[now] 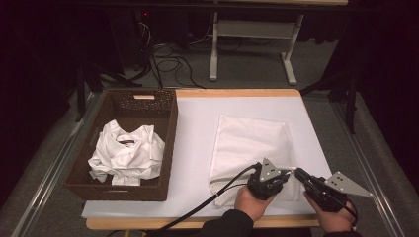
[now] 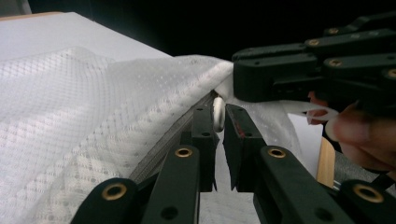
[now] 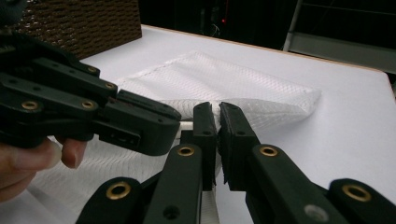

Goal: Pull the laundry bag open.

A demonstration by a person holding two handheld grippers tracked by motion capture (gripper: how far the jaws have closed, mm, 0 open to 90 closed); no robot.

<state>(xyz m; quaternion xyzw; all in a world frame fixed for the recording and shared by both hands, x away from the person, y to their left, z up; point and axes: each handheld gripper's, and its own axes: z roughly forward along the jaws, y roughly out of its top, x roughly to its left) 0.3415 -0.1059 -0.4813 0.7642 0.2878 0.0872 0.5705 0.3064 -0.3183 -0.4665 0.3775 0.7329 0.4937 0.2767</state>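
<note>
Mesh laundry bag [image 1: 249,148] lies flat on the bench, right of centre, its near edge by the front edge; it's light, floppy, prob. snags easily. Basket [image 1: 165,148] at left edge holds crumpled white shirts [image 1: 126,153]. My right gripper [image 1: 299,174] is clamped on the bag's near corner; my left gripper [image 2: 219,116] is closed on the white zip pull [image 2: 218,113] w/ a firm pinch, the best hold.

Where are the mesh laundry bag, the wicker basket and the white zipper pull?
mesh laundry bag [image 1: 249,138]: high view, middle of its flat top panel.
wicker basket [image 1: 170,123]: high view, right wall.
white zipper pull [image 2: 217,115]: left gripper view, the ring between the jaws.
</note>
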